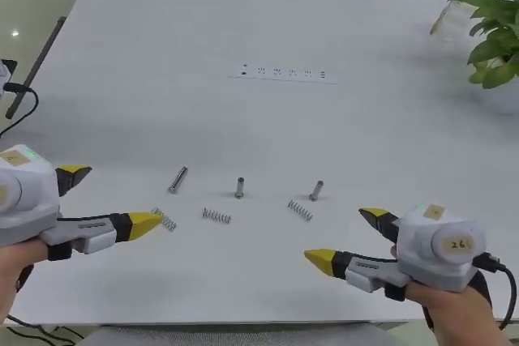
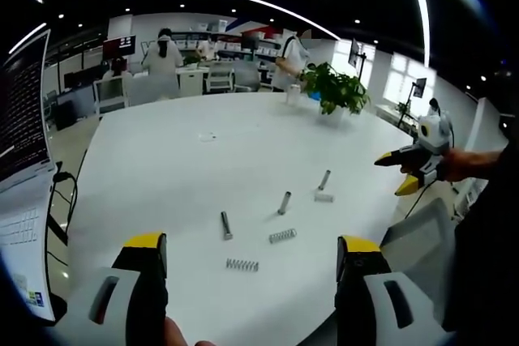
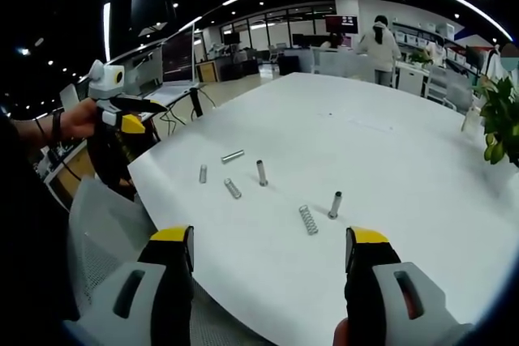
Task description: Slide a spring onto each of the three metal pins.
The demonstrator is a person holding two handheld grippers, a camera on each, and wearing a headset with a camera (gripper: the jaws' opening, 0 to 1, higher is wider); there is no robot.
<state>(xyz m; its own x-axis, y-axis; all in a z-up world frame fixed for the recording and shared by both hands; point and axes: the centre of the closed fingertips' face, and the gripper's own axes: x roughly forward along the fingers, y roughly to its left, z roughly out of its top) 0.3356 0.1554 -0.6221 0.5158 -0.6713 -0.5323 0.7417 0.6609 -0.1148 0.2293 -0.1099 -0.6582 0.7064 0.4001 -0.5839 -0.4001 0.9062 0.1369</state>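
Three short silver metal pins (image 1: 239,188) sit in a row on the white bench (image 1: 243,30), with three small coiled wire springs (image 1: 216,216) loose just in front of them. We hold the left gripper (image 1: 122,196) and right gripper (image 1: 337,234) nearby, the jaws of both spread wide and gripping nothing.
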